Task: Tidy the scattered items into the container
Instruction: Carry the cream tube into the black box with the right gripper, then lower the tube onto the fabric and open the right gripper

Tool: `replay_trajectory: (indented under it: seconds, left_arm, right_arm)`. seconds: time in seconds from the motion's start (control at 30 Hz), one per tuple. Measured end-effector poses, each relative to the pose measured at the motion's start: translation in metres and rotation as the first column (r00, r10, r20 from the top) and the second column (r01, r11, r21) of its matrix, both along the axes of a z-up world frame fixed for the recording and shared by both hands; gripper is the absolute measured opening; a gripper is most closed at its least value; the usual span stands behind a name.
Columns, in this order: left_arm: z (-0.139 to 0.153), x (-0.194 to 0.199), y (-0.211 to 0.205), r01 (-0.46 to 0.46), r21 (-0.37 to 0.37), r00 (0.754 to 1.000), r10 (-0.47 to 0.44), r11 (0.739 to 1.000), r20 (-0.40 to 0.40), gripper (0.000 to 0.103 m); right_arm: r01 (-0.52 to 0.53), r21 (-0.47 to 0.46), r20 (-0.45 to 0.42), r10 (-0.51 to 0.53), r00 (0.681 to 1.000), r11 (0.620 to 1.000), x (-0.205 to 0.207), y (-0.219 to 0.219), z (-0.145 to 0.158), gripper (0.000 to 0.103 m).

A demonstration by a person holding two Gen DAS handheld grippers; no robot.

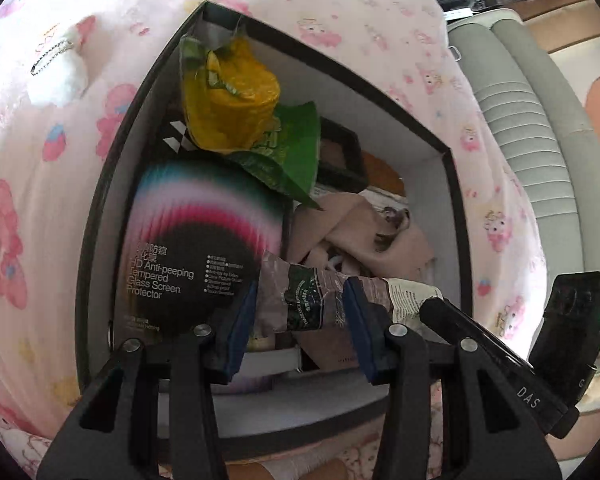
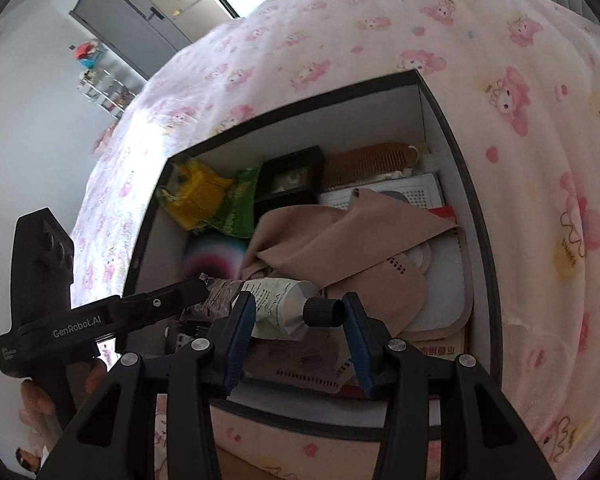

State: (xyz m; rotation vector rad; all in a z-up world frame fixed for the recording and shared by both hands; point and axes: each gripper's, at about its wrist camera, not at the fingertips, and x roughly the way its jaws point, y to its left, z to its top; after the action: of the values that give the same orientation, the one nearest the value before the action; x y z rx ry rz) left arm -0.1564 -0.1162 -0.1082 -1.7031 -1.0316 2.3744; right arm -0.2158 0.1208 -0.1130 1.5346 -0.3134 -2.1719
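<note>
Both grippers hang over the open black box (image 1: 452, 184) on a pink cartoon-print bedspread (image 2: 500, 80), sharing one crumpled tube (image 1: 320, 300). Left gripper (image 1: 302, 330) has its blue pads about half apart on the tube's flattened tail, while right gripper (image 2: 298, 334) brackets the black screw cap (image 2: 322, 312) end; whether those pads press the cap or stand just clear of it cannot be told. The tube hangs inside the box's walls, above a tan cloth (image 2: 340, 240).

Lowering the tube level onto the cloth before letting go looks wisest, both pairs of pads parting together so neither end swings or snags.

Counted in the box: one tube, one yellow packet (image 1: 228, 96), one green packet (image 1: 288, 152), one screen-protector pack (image 1: 192, 256), one small black case (image 2: 292, 178), one wooden comb (image 2: 368, 162), one tan cloth. Flatter things beneath are too buried to count. One white plush (image 1: 60, 68) lies on the bedspread, outside the box.
</note>
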Motion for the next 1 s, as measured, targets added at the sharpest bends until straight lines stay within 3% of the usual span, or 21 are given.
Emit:
replay_trajectory:
  seconds: [0.17, 0.3, 0.4, 0.53, 0.6, 0.7, 0.77, 0.87, 1.0]
  left_arm:
    - [-0.006, 0.002, 0.001, 0.005, -0.056, 0.999, -0.003, 0.998, 0.036, 0.045]
    - [-0.005, 0.001, 0.011, 0.044, -0.134, 0.997, -0.035, 0.990, 0.068, 0.045]
    - [0.001, 0.005, 0.014, 0.038, -0.175, 0.998, -0.027, 0.984, 0.064, 0.045]
    - [0.019, 0.017, 0.013, -0.011, -0.244, 1.000, 0.011, 0.970, -0.001, 0.045]
    - [0.024, 0.023, 0.017, 0.003, -0.238, 1.000, -0.007, 0.971, -0.016, 0.046]
    - [0.020, 0.029, 0.022, 0.053, -0.205, 0.999, -0.052, 0.977, 0.009, 0.046]
    - [0.011, 0.026, 0.029, 0.081, -0.228, 0.996, -0.072, 0.970, 0.047, 0.046]
    - [0.004, 0.021, 0.038, 0.077, -0.271, 0.996, -0.060, 0.959, 0.073, 0.046]
    - [0.004, 0.017, 0.034, 0.064, -0.249, 0.996, -0.046, 0.966, 0.077, 0.048]
  right_arm:
    - [0.000, 0.006, 0.072, 0.000, 0.997, 1.000, -0.005, -0.006, -0.016, 0.043]
    - [-0.022, 0.053, 0.071, 0.019, 0.997, 0.998, -0.004, -0.015, -0.021, 0.044]
    - [-0.009, 0.071, 0.019, 0.008, 1.000, 0.997, 0.001, -0.015, -0.012, 0.044]
    - [0.050, 0.127, -0.086, -0.039, 0.996, 0.991, 0.006, -0.010, 0.002, 0.044]
    - [0.062, 0.152, -0.114, -0.045, 0.992, 0.986, 0.008, -0.008, 0.006, 0.044]
    - [0.031, 0.127, -0.086, -0.020, 0.996, 0.991, 0.010, -0.008, 0.005, 0.044]
    - [0.005, 0.131, -0.057, 0.003, 0.998, 0.991, 0.008, -0.012, 0.000, 0.044]
    - [-0.026, 0.161, -0.031, 0.031, 0.999, 0.987, 0.006, -0.020, -0.009, 0.044]
    - [-0.071, 0.139, 0.033, 0.067, 0.997, 0.988, 0.004, -0.027, -0.022, 0.044]
